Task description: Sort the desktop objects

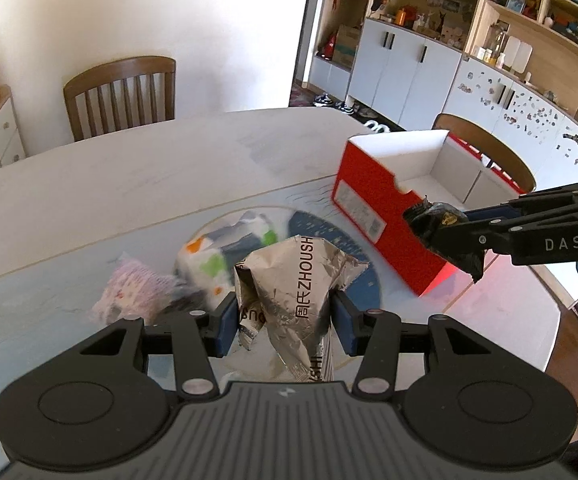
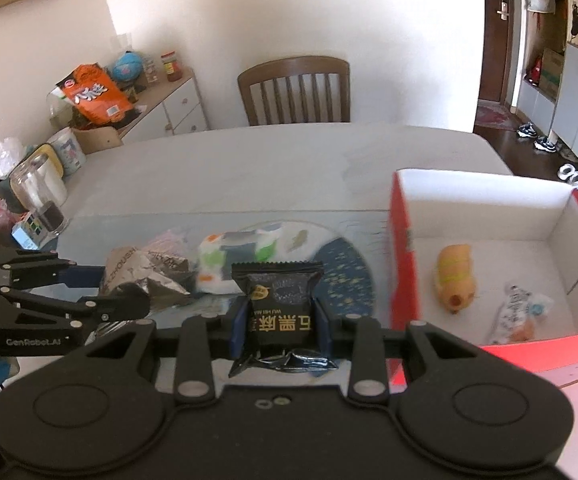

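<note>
Two snacks [image 2: 455, 280] are already seen in the red box [image 2: 485, 190], a silver packet [image 1: 293, 284] is clamped in the left claw [image 1: 285, 320] and a black sachet [image 2: 279, 300] in the right claw [image 2: 279, 326], both above the bench [image 1: 89, 188], where two pouches [image 1: 225, 256] are left.

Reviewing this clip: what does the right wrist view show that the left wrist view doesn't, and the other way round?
Only the right wrist view shows the floor of the red box, where a yellow toy and a small white packet lie. Only the left wrist view shows the wall of white cabinets. Both show the left gripper shut on the silver bag, the right gripper shut on the black packet, and the white pouch on the table.
</note>
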{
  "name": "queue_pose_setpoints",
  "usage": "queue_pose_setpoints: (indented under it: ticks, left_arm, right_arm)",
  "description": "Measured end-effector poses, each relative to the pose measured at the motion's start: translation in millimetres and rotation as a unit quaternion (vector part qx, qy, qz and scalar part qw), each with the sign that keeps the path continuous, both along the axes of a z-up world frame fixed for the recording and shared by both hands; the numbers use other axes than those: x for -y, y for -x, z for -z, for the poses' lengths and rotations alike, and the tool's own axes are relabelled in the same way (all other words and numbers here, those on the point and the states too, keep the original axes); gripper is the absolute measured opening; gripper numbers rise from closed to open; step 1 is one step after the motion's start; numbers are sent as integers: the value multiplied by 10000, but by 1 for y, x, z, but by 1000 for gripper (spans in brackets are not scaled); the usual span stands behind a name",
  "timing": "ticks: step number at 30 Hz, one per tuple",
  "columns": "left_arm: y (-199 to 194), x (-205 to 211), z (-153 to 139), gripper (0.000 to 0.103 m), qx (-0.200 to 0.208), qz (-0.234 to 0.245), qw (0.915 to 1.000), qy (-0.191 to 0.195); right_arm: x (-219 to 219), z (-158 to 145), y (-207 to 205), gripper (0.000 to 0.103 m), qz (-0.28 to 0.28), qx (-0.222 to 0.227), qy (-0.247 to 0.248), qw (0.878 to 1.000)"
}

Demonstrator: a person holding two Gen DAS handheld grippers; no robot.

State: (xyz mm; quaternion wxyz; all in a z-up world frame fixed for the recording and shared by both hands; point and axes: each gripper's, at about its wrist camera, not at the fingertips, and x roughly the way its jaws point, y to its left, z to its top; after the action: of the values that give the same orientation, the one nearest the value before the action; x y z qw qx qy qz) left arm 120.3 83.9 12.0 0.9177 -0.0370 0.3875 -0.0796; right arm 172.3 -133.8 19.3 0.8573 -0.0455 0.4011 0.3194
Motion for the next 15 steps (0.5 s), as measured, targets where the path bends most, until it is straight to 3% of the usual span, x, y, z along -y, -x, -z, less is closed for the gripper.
queue_pose_setpoints:
  ticks: [15]
  left_arm:
    - [-47,74,-14,48,141,157,9998,3]
  right_arm:
    - [76,-13,-45,34,203,130,-101,9997]
